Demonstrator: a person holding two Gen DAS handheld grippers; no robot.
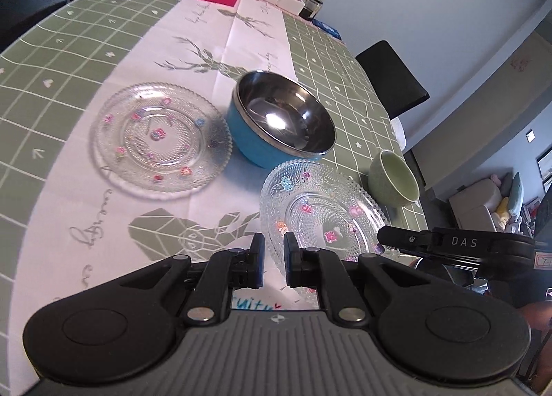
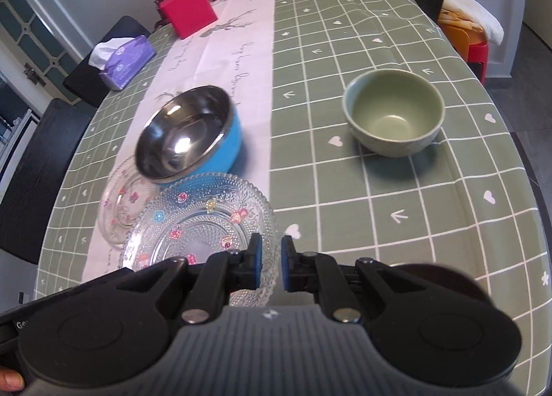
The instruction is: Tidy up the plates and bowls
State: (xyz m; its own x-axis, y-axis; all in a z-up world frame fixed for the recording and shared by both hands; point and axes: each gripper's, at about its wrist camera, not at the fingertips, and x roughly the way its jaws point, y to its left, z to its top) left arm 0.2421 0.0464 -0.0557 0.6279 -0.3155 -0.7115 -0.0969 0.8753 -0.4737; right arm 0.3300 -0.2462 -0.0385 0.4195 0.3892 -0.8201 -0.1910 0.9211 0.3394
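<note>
Glass plate just ahead of right fingers — untouched; both grippers closed.

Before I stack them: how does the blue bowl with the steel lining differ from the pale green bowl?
The blue-walled bowl with a shiny steel interior is wider and shallower; the pale green matte ceramic-looking bowl is narrower and deeper. The blue bowl sits on the white runner, close beside the two clear glass plates; the green bowl stands alone on the green checked cloth. Both are upright and empty.
</note>
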